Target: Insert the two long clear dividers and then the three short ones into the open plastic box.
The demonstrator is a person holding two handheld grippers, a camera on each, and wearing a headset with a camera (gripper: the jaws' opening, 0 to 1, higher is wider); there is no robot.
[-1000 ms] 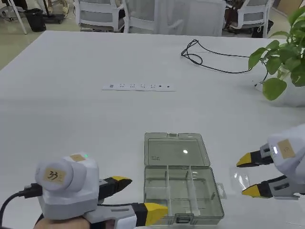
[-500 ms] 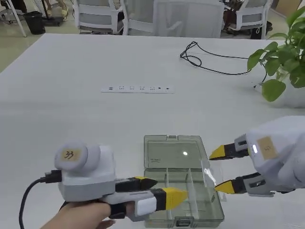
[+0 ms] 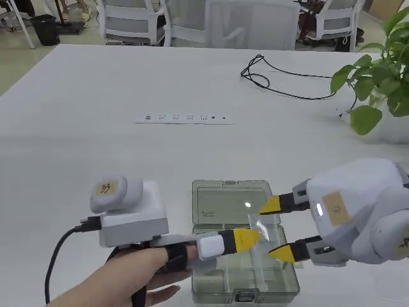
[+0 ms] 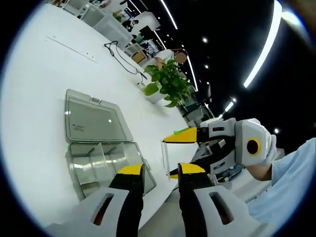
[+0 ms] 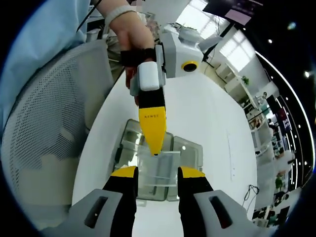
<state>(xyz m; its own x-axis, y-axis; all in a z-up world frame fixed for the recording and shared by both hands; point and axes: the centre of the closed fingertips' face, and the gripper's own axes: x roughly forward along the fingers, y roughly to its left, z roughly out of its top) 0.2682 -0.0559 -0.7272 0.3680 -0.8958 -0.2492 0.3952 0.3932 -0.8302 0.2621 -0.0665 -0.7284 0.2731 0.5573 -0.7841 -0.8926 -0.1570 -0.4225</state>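
box: open, mid near edge of tabletop; lid flat on far side
contents: clear partitions upright in the tray, splitting it into compartments
right gripper: fingers part open, clamping loose divider by its ends, over the tray's right side
left gripper: fingers slightly apart, nothing between; one tip against the loose divider's edge

A wide white table spreads ahead. A power strip and a looped black cable lie on it, well apart, and a green plant stands near its right edge. White chairs line the far side. A black bin sits on the pale floor. Strip lights run overhead.
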